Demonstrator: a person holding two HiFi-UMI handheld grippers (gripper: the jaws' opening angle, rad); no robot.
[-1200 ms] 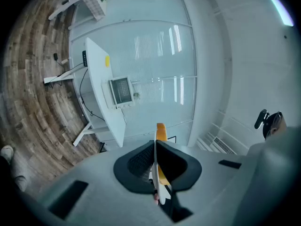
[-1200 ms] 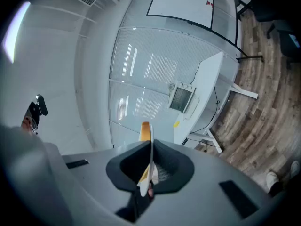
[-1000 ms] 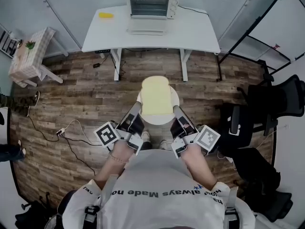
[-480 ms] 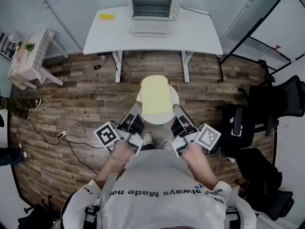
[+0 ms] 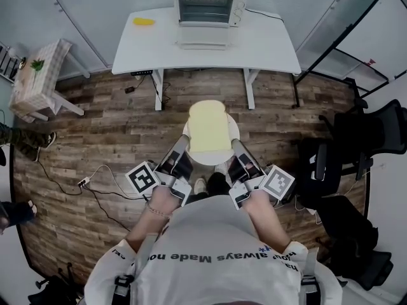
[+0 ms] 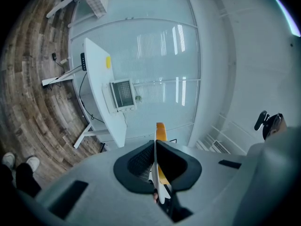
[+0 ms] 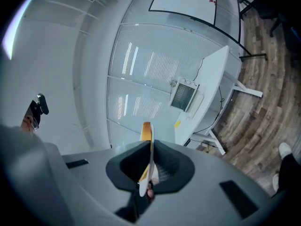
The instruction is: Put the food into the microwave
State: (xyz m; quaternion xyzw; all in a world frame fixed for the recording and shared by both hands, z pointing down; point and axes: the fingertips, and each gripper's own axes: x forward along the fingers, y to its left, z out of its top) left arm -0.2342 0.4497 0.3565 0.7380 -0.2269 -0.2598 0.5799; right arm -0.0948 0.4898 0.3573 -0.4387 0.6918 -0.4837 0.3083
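1. The left tool (image 5: 182, 142) is clamped on the left rim of a white plate (image 5: 210, 160). In the left gripper view its dark pads are closed narrow on the plate's thin edge (image 6: 162, 193).
2. The right tool (image 5: 234, 145) grips the opposite rim in the same way. In the right gripper view its pads are pressed together on the plate's edge (image 7: 143, 185).
3. A slice of bread (image 5: 208, 127) lies flat on the plate and covers most of it. Its top end reaches past the far rim. From each tool's own camera only the crust shows, an orange strip rising above the pads (image 6: 161, 130) (image 7: 146, 130).
4. Plate and bread are held level between the two tools, in front of the person's chest and over the wooden floor (image 5: 114, 132) — well apart from the table (image 5: 261, 43).
5. The microwave (image 5: 205, 6) stands at the back middle of that white table. Its door appears to be folded down in front of it.
6. A small yellow object (image 5: 142, 21) lies on the table's left part, apart from the microwave.
7. Black office chairs (image 5: 356, 138) stand at the right — a small checked side table (image 5: 38, 75) is at the left.
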